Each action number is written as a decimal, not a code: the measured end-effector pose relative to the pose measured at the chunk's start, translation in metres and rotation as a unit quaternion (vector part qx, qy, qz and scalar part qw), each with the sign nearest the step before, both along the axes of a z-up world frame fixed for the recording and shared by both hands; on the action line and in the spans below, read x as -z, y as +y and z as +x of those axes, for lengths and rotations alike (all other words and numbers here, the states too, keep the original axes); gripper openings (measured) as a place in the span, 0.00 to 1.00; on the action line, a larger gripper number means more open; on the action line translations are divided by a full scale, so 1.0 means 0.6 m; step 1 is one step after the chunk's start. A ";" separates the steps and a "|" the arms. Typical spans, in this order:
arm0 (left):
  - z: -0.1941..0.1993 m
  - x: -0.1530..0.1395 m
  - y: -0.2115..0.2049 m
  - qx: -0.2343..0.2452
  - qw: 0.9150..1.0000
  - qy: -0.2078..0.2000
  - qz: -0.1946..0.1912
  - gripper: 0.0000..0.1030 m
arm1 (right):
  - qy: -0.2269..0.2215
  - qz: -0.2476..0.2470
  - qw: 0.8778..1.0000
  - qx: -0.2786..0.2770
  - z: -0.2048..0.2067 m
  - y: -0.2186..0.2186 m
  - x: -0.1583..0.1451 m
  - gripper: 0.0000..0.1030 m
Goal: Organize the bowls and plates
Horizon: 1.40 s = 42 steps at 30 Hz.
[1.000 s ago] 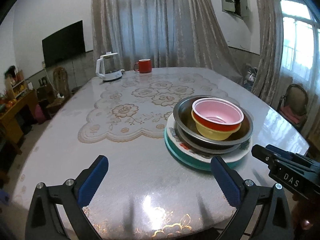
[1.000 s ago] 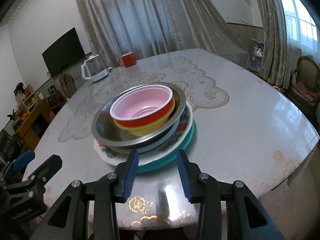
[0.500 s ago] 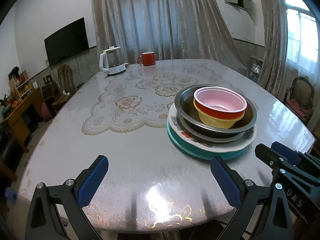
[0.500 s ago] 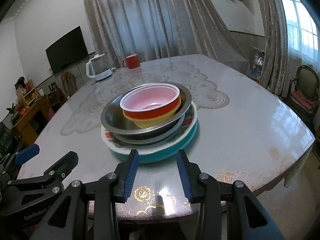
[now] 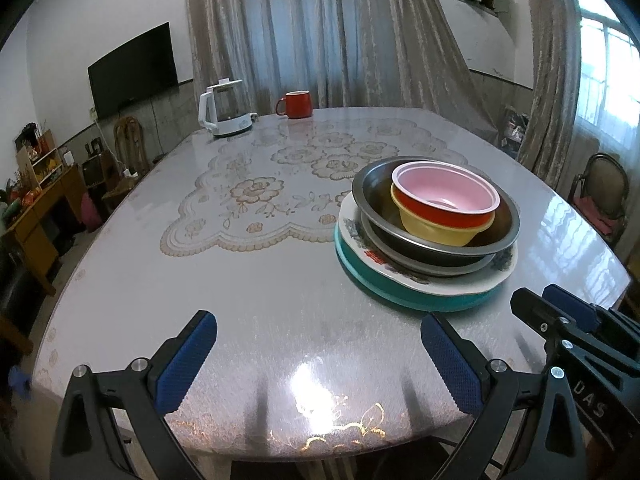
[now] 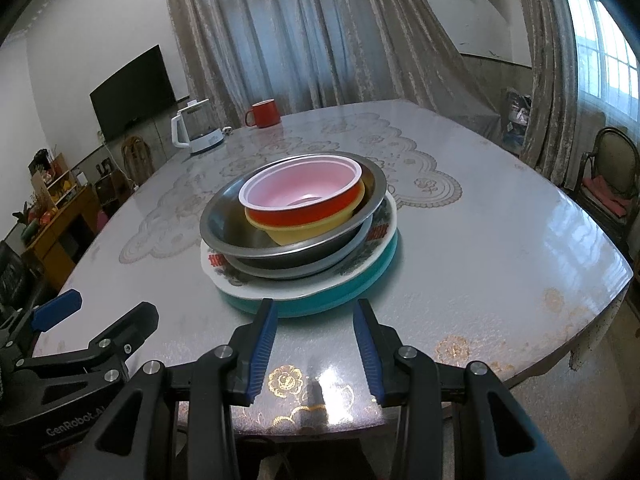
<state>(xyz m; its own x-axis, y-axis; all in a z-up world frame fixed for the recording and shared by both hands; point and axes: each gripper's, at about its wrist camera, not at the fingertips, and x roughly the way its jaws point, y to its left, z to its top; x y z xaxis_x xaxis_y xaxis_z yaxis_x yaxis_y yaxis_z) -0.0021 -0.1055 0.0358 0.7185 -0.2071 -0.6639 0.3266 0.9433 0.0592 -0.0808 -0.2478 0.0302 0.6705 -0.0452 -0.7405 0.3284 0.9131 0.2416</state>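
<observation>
One stack of dishes stands on the round table [image 5: 260, 300]. From the bottom: a teal plate [image 5: 404, 294], a white patterned plate [image 5: 448, 282], two steel bowls [image 5: 436, 240], a yellow bowl [image 5: 440, 230] and a red bowl [image 5: 444, 194] with a pink inside. In the right wrist view the same stack shows the teal plate [image 6: 360, 286], steel bowls [image 6: 280, 244] and red bowl [image 6: 308, 206]. My left gripper [image 5: 316, 344] hangs wide open over bare table, left of the stack. My right gripper [image 6: 314, 328] is partly open and empty, just short of the teal plate's near rim.
A white kettle [image 5: 224, 110] and a red mug [image 5: 295, 105] stand at the table's far side. A lace mat [image 5: 280, 196] lies mid-table. Chairs [image 5: 602, 194] and a window are to the right, shelves [image 5: 36, 200] and a TV [image 5: 134, 68] to the left.
Both views have drawn back and tipped up a little, so the stack looks slightly farther and more of the table's near edge shows. Neither gripper's opening has changed.
</observation>
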 end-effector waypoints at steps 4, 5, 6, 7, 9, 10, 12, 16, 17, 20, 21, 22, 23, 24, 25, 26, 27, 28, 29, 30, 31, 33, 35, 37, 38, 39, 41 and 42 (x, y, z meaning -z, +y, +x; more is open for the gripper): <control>0.003 0.002 0.001 -0.002 1.000 0.005 -0.001 1.00 | 0.001 0.001 1.000 0.000 0.000 0.000 0.000 0.38; 0.004 0.002 0.001 -0.002 1.000 0.005 -0.001 1.00 | 0.001 0.001 1.000 -0.001 0.000 0.001 0.000 0.38; 0.004 0.003 0.001 -0.002 1.000 0.006 0.000 1.00 | 0.002 0.001 1.000 -0.001 0.000 0.001 0.001 0.38; 0.004 0.004 0.001 -0.002 1.000 0.007 0.000 1.00 | 0.002 0.001 1.000 -0.001 0.000 0.001 0.001 0.38; 0.004 0.004 0.002 -0.002 1.000 0.008 0.000 1.00 | 0.003 0.001 1.000 -0.002 0.000 0.001 0.002 0.38; 0.005 0.004 0.002 -0.003 1.000 0.008 0.001 1.00 | 0.004 0.001 1.000 -0.002 0.000 0.001 0.003 0.38; 0.005 0.005 0.003 -0.004 1.000 0.009 0.001 1.00 | 0.005 0.002 1.000 -0.002 0.000 0.001 0.004 0.38; 0.007 0.007 0.005 -0.007 1.000 0.013 0.002 1.00 | 0.007 0.002 1.000 -0.003 0.000 0.002 0.005 0.38; 0.008 0.008 0.005 -0.007 1.000 0.015 0.002 1.00 | 0.008 0.002 1.000 -0.003 0.000 0.002 0.005 0.38; 0.009 0.010 0.006 -0.006 1.000 0.019 0.002 1.00 | 0.009 0.003 1.000 -0.004 0.000 0.003 0.006 0.38; 0.009 0.011 0.006 -0.005 1.000 0.020 0.002 1.00 | 0.010 0.004 1.000 -0.004 0.001 0.003 0.007 0.38; 0.009 0.012 0.006 -0.005 1.000 0.021 0.003 1.00 | 0.010 0.004 1.000 -0.004 0.001 0.003 0.007 0.38; 0.009 0.012 0.006 -0.005 1.000 0.021 0.003 1.00 | 0.010 0.004 1.000 -0.004 0.001 0.003 0.007 0.38; 0.009 0.012 0.006 -0.004 1.000 0.021 0.004 1.00 | 0.010 0.003 1.000 -0.004 0.001 0.003 0.007 0.38; 0.009 0.012 0.005 -0.004 1.000 0.020 0.004 1.00 | 0.010 0.004 1.000 -0.004 0.001 0.003 0.007 0.38; 0.009 0.012 0.005 -0.005 1.000 0.021 0.004 1.00 | 0.009 0.003 1.000 -0.004 0.000 0.003 0.007 0.38; 0.009 0.012 0.005 -0.004 1.000 0.021 0.004 1.00 | 0.009 0.003 1.000 -0.004 0.002 0.004 0.007 0.38; 0.009 0.012 0.005 -0.004 1.000 0.022 0.004 1.00 | 0.010 0.003 1.000 -0.005 0.002 0.004 0.008 0.38; 0.009 0.012 0.004 -0.004 1.000 0.022 0.005 1.00 | 0.010 0.003 1.000 -0.005 0.002 0.004 0.009 0.38; 0.009 0.012 0.004 -0.003 1.000 0.022 0.005 1.00 | 0.010 0.003 1.000 -0.004 0.003 0.004 0.009 0.38; 0.009 0.012 0.004 -0.002 1.000 0.023 0.004 1.00 | 0.010 0.003 1.000 -0.005 0.003 0.004 0.009 0.38; 0.009 0.012 0.004 0.000 1.000 0.023 0.003 1.00 | 0.010 0.004 1.000 -0.005 0.003 0.004 0.009 0.38; 0.008 0.011 0.003 0.000 1.000 0.020 0.004 1.00 | 0.009 0.003 1.000 -0.005 0.004 0.004 0.009 0.38; 0.008 0.009 0.002 0.002 1.000 0.017 0.005 1.00 | 0.009 0.003 1.000 -0.005 0.005 0.004 0.010 0.38; 0.008 0.009 0.002 0.003 1.000 0.016 0.005 1.00 | 0.009 0.003 1.000 -0.005 0.005 0.004 0.011 0.38; 0.007 0.008 0.001 0.003 1.000 0.014 0.006 1.00 | 0.010 0.003 1.000 -0.005 0.005 0.004 0.010 0.38; 0.007 0.007 0.000 0.004 1.000 0.012 0.006 1.00 | 0.010 0.004 1.000 -0.005 0.005 0.004 0.010 0.38; 0.007 0.006 0.000 0.004 1.000 0.011 0.007 1.00 | 0.010 0.004 1.000 -0.005 0.006 0.004 0.010 0.38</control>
<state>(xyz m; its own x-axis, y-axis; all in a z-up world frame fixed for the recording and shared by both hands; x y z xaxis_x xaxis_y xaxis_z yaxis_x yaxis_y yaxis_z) 0.0020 -0.1057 0.0320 0.7024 -0.2040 -0.6819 0.3355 0.9398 0.0645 -0.0774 -0.2456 0.0241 0.6560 -0.0328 -0.7541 0.3244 0.9143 0.2424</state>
